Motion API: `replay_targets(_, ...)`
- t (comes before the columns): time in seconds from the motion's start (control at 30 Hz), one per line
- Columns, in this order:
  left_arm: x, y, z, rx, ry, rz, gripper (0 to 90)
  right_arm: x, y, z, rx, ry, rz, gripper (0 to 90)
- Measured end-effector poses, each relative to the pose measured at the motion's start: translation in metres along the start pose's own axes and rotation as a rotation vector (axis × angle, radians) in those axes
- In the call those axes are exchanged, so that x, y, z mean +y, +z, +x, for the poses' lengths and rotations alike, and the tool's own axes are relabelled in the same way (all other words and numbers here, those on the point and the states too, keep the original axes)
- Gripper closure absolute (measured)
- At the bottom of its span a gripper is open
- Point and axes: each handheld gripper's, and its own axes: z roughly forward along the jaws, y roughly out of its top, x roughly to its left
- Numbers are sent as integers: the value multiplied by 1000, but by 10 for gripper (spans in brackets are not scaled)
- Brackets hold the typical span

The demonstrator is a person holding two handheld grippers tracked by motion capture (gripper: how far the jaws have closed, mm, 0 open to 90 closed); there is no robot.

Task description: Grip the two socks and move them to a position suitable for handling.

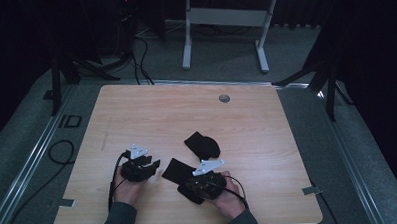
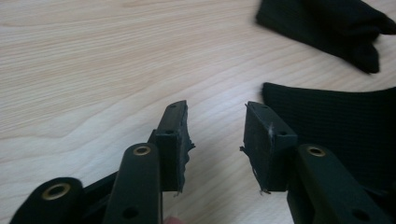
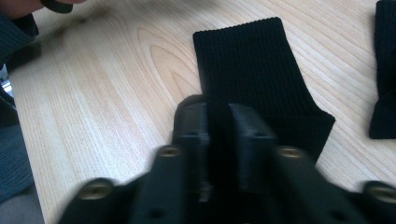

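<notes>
A flat black sock (image 1: 176,171) lies on the wooden table (image 1: 186,112) near its front edge. My right gripper (image 3: 218,109) is shut on the near end of the flat sock (image 3: 252,70), whose ribbed cuff stretches away ahead of the jaws. In the high view the right gripper (image 1: 201,184) sits over that sock's near end. My left gripper (image 2: 215,109) is open, with bare table between its jaws. The flat sock's (image 2: 336,126) edge lies just right of its right jaw. In the high view the left gripper (image 1: 147,166) points right, toward the sock.
A second black sock (image 1: 202,145), folded over, lies just beyond the first and also appears as the folded sock (image 2: 327,23) and the folded sock (image 3: 385,70). A round cable hole (image 1: 224,98) sits near the table's far edge. A sleeve (image 3: 14,32) enters at the left.
</notes>
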Motion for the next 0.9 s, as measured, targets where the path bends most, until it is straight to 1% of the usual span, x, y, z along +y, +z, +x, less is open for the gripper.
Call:
replay_targets(0.03, 0, 0, 0, 0, 0, 0, 617, 0, 0, 0, 0, 0, 0, 820)
replay_targets(0.07, 0, 1, -4, -8, 10, 0, 623, 1, -2, 1, -4, -1, -8, 841)
replay_targets(0.1, 0, 1, -4, -8, 10, 0, 627, 1, -2, 1, -4, -1, -8, 841)
replay_targets(0.13, 0, 3, -8, -17, 23, 6, 633, 2, -7, 1, -15, -5, -27, 843)
replay_targets(0.17, 0, 3, -8, -17, 23, 6, 638, 2, -7, 1, -15, -5, -27, 843)
replay_targets(0.2, 0, 4, -12, -30, 33, 3, 644, 3, -11, 0, -21, 0, -42, 843)
replay_targets(0.23, 0, 4, -12, -30, 33, 3, 649, 3, -11, 0, -21, 0, -42, 843)
replay_targets(0.27, 0, 4, -15, -36, 41, 0, 649, 3, -13, 0, -26, 1, -47, 843)
replay_targets(0.33, 0, 6, -21, -46, 61, 2, 664, 3, -22, -3, -48, 16, -72, 843)
replay_targets(0.37, 0, 6, -21, -46, 61, 2, 668, 3, -22, -3, -48, 16, -72, 843)
replay_targets(0.4, 0, 7, -24, -56, 68, 7, 677, 3, -28, -5, -64, 28, -91, 843)
replay_targets(0.43, 0, 7, -24, -56, 68, 7, 682, 3, -28, -5, -64, 28, -91, 843)
replay_targets(0.47, 0, 8, -26, -64, 69, 9, 689, 2, -34, -9, -83, 39, -106, 843)
replay_targets(0.5, 0, 8, -26, -64, 69, 9, 694, 1, -36, -10, -97, 46, -111, 843)
replay_targets(0.53, -1, 9, -29, -78, 70, 7, 700, 0, -39, -13, -108, 58, -115, 843)
replay_targets(0.57, -1, 9, -29, -78, 70, 7, 703, 0, -39, -13, -108, 58, -115, 843)
replay_targets(0.6, -1, 9, -31, -88, 69, 4, 708, -4, -45, -19, -123, 85, -126, 843)
replay_targets(0.63, -1, 9, -32, -89, 76, 6, 708, -4, -45, -19, -123, 85, -126, 843)
replay_targets(0.67, -1, 9, -33, -89, 80, 5, 713, -7, -49, -24, -135, 107, -135, 844)
replay_targets(0.7, -1, 9, -34, -95, 81, 7, 713, -7, -49, -24, -135, 107, -135, 844)
replay_targets(0.73, -1, 9, -35, -96, 85, 7, 718, -10, -55, -29, -151, 125, -147, 844)
replay_targets(0.8, -1, 10, -36, -101, 84, 8, 720, -10, -55, -29, -151, 125, -147, 844)
replay_targets(0.83, -1, 10, -40, -112, 93, 12, 720, -12, -57, -31, -159, 139, -152, 844)
replay_targets(0.87, -2, 11, -43, -119, 100, 12, 727, -15, -63, -36, -178, 166, -168, 845)
replay_targets(0.9, -2, 11, -46, -126, 107, 16, 732, -16, -65, -38, -184, 175, -175, 845)
